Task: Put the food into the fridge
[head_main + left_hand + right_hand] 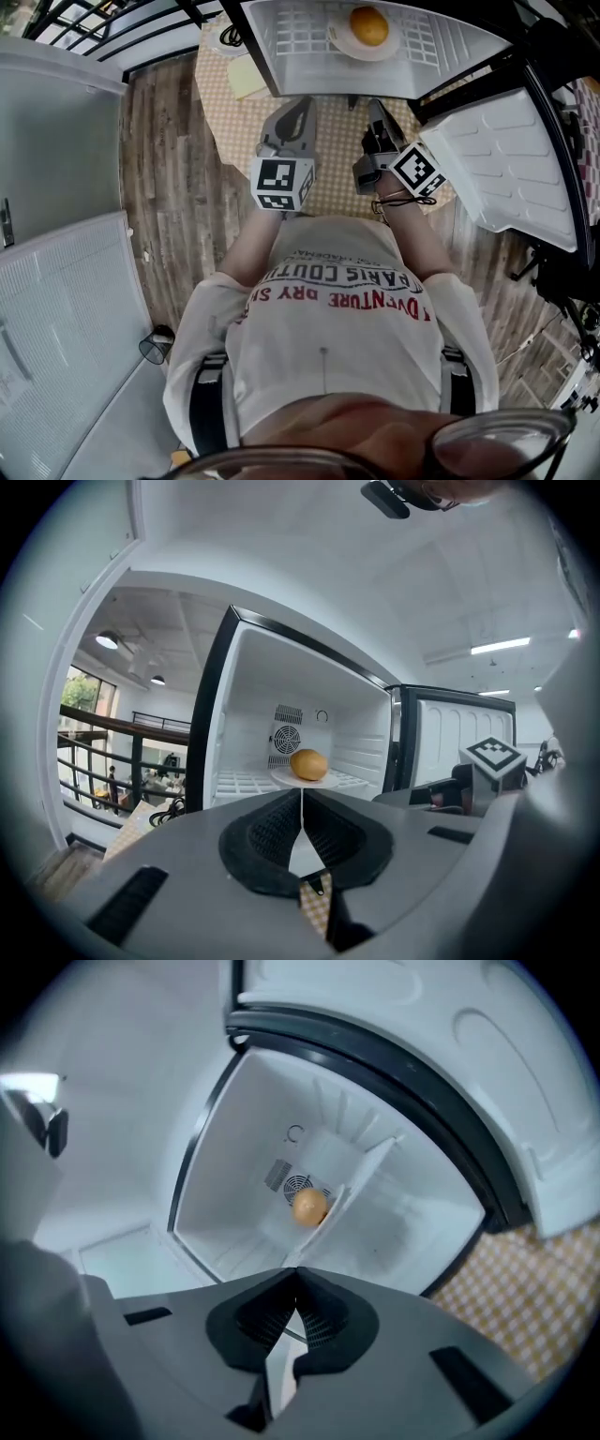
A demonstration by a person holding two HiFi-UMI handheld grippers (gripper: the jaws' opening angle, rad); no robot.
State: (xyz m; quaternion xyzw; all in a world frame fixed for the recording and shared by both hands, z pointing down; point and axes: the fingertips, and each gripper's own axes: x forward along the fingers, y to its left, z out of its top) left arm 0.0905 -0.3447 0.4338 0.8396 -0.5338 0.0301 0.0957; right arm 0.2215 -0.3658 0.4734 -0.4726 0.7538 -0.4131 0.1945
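An orange fruit [368, 25] lies on a white plate [349, 48] on the slatted shelf [300, 36] of a small white fridge whose door [506, 159] stands swung open to the right. My left gripper [302, 105] and right gripper [378, 111] hover side by side just in front of the opening, both shut with nothing between the jaws. In the left gripper view the closed gripper [302, 795] points at the fruit [308, 764]. The right gripper view is tilted; its closed gripper [296, 1275] faces the fruit [309, 1207] deep inside.
The fridge stands on a table with a checkered cloth [225, 103], where a coiled cable [230, 37] lies at the back left. A wooden floor [178, 197] runs to the left. A white cabinet [56, 141] is at far left, a railing [103, 738] beyond.
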